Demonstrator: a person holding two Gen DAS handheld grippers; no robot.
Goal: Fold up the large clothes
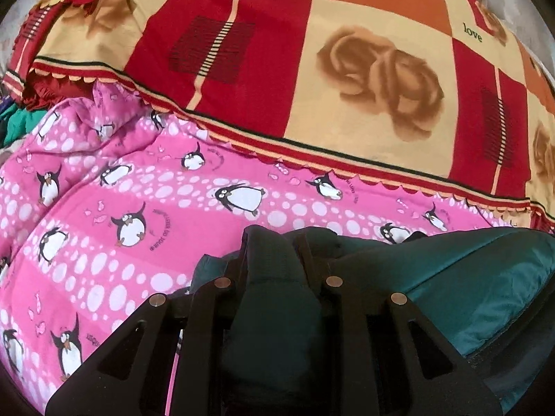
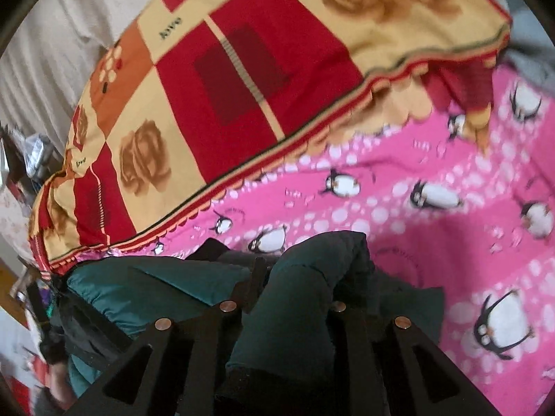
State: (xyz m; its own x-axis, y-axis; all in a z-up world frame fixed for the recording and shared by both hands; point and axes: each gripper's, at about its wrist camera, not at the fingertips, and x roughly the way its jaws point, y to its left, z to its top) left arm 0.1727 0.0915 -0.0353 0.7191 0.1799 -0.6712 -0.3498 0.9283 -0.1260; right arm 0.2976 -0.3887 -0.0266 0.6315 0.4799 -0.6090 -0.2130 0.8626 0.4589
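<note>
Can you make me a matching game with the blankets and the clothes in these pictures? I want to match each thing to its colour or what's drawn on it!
Things:
1. sheet
2. blanket
3. jacket
4. left gripper

Descriptions:
A. dark green and puffy
B. pink with penguins
C. black, shut on green cloth
D. red and cream squares with brown roses

Pairs: 1-B, 2-D, 3-A, 4-C

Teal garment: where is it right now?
The teal garment is bunched between the fingers of both grippers, at the bottom of both wrist views, over the pink penguin sheet, near the red-and-yellow blanket.
</note>
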